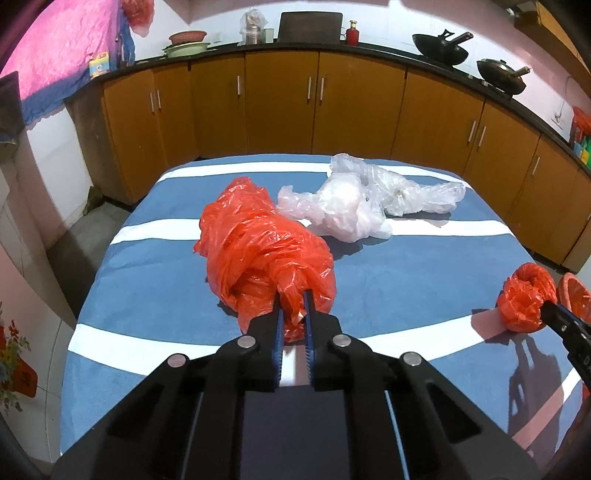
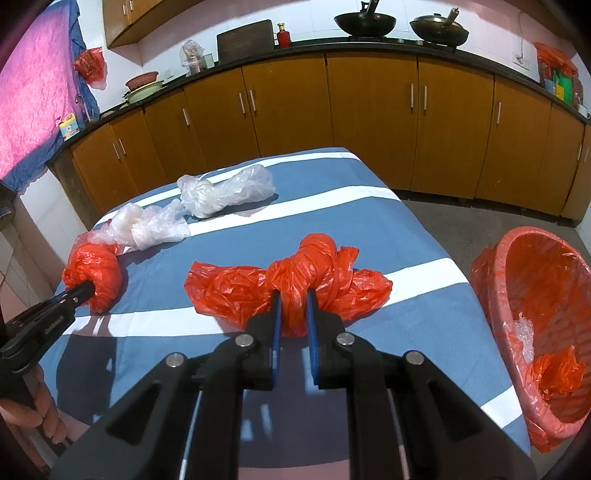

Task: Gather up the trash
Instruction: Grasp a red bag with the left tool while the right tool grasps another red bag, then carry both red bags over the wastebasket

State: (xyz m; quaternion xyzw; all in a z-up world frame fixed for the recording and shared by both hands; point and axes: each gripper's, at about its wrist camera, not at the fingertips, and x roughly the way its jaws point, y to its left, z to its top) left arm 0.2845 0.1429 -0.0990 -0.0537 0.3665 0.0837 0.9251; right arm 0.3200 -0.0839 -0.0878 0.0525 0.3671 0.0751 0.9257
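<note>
In the left wrist view a crumpled red plastic bag (image 1: 258, 251) lies on the blue-and-white striped table (image 1: 166, 295). My left gripper (image 1: 294, 314) is shut on its near end. In the right wrist view a second, knotted red bag (image 2: 314, 280) lies across the cloth, with my right gripper (image 2: 294, 306) shut on its middle. Each view also shows the other gripper: the right gripper (image 1: 550, 308) with its red bag (image 1: 524, 302), and the left gripper (image 2: 86, 290) with its red bag (image 2: 94, 273). Two clear plastic bags (image 1: 343, 210) (image 1: 417, 192) lie farther back.
A red basket (image 2: 495, 295) lined with red plastic stands on the floor to the right of the table, with some trash inside. Brown cabinets (image 2: 369, 110) under a dark counter run along the far wall, with woks (image 2: 364, 20) on top. A person's hand (image 2: 33, 413) shows at lower left.
</note>
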